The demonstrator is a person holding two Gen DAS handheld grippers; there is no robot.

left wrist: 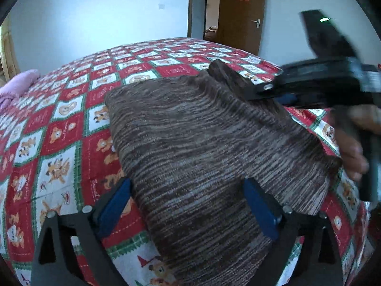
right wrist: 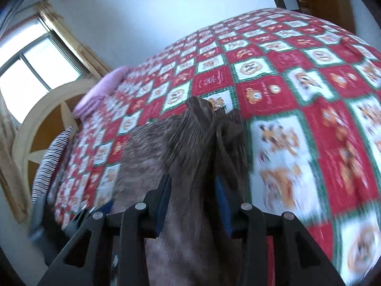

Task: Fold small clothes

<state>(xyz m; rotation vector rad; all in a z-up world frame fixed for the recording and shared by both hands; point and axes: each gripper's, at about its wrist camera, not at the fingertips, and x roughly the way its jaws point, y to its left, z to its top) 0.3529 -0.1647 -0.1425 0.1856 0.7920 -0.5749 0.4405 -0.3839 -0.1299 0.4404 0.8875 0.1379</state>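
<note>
A brown-grey striped knit garment (left wrist: 190, 147) lies folded on the bed and is lifted at its far right corner. My left gripper (left wrist: 188, 205) is open, its blue pads (left wrist: 114, 207) either side of the garment's near end. My right gripper (right wrist: 193, 202) is shut on a bunched corner of the garment (right wrist: 202, 143) and holds it above the bed; it shows in the left wrist view (left wrist: 259, 90) at the garment's far right corner, with the hand behind it.
The bed has a red, white and green bear-patterned quilt (left wrist: 71, 119). A pink blanket (left wrist: 14, 85) lies at the far left edge. A striped pillow (right wrist: 50, 164) and wooden headboard (right wrist: 35, 124) are left. A brown door (left wrist: 240, 12) stands behind the bed.
</note>
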